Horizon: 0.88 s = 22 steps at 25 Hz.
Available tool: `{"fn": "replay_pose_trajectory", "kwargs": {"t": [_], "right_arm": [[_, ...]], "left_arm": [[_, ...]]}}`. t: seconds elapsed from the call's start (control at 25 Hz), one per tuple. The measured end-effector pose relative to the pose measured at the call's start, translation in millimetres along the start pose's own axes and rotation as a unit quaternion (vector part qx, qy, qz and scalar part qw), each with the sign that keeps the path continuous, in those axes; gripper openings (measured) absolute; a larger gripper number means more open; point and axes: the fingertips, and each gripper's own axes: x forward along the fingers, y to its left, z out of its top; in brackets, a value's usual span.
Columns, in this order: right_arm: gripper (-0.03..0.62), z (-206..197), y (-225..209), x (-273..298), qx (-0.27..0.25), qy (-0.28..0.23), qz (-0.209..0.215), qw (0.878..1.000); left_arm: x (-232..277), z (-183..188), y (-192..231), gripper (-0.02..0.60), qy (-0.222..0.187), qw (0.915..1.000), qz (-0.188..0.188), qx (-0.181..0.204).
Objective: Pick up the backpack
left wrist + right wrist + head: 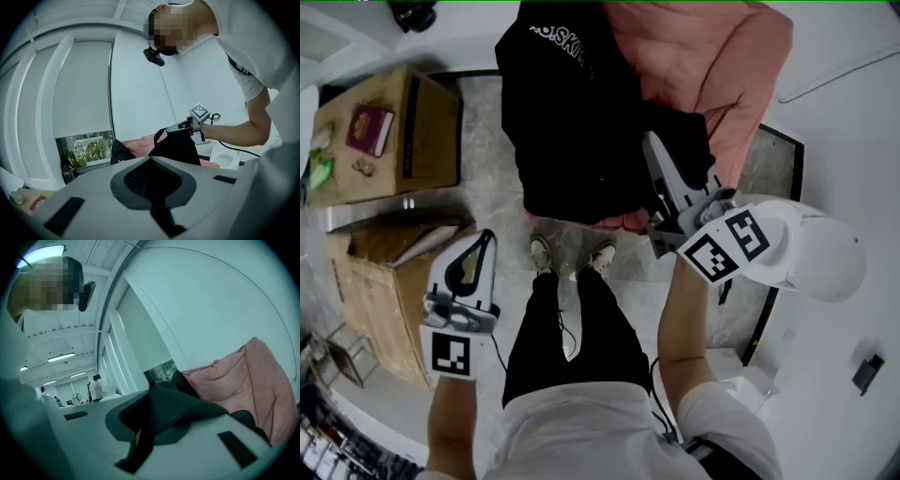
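The right claw (658, 150) is raised close under the head camera. Its jaws are clamped on a fold of black fabric at the top of the backpack (572, 112); the right gripper view shows that fabric bunched between the pads.

The backpack hangs and spreads away from the claw's tips, a wide, dark, slack mass. I cannot tell whether its lower edge is clear of the pink cloth (703, 66) behind and under it. Going by how it drapes, it is soft and floppy, probably lightly filled. It should sag and swing from a single pinch, and thin fabric can creep out of the pads. A top handle or strap root would be a surer hold than loose cloth, but whether the claw has one I cannot tell.

A box (384, 141) stands well to the left of the left claw, with a second box (375, 272) just beside that claw.

The left claw (483, 239) hangs low at the person's side, well apart from the backpack. Its jaws are together with nothing between them.

A small red book (370, 129) lies on the farther box.
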Motion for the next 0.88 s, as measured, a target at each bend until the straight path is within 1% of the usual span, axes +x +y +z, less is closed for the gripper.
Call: {"fn": "replay_pose_trajectory", "kwargs": {"t": [0.2, 0.32, 0.52, 0.68, 0.88], "right_arm": [[0.031, 13.6, 5.3, -5.4, 0.016, 0.0, -0.004, 1.0], [0.031, 25.5, 6.7, -14.5, 0.024, -0.01, -0.016, 1.0], [0.031, 42.1, 24.4, -18.9, 0.018, -0.016, -0.024, 0.999], [0.031, 64.7, 36.0, -33.1, 0.011, -0.025, -0.032, 0.999], [0.031, 103.3, 53.4, -49.6, -0.007, -0.045, -0.037, 0.998]], "left_arm": [[-3.9, 19.3, 6.8, 0.015, -0.012, 0.9998, 0.003, 0.014], [-4.1, 30.2, 7.4, 0.015, -0.023, 0.9996, 0.001, 0.018], [-12.0, 38.2, 17.3, 0.015, -0.03, 0.9994, 0.0, 0.017], [-18.9, 50.3, 21.3, 0.015, -0.036, 0.9991, 0.0, 0.022], [-26.3, 83.4, 34.9, 0.017, -0.073, 0.997, 0.011, 0.022]]}}
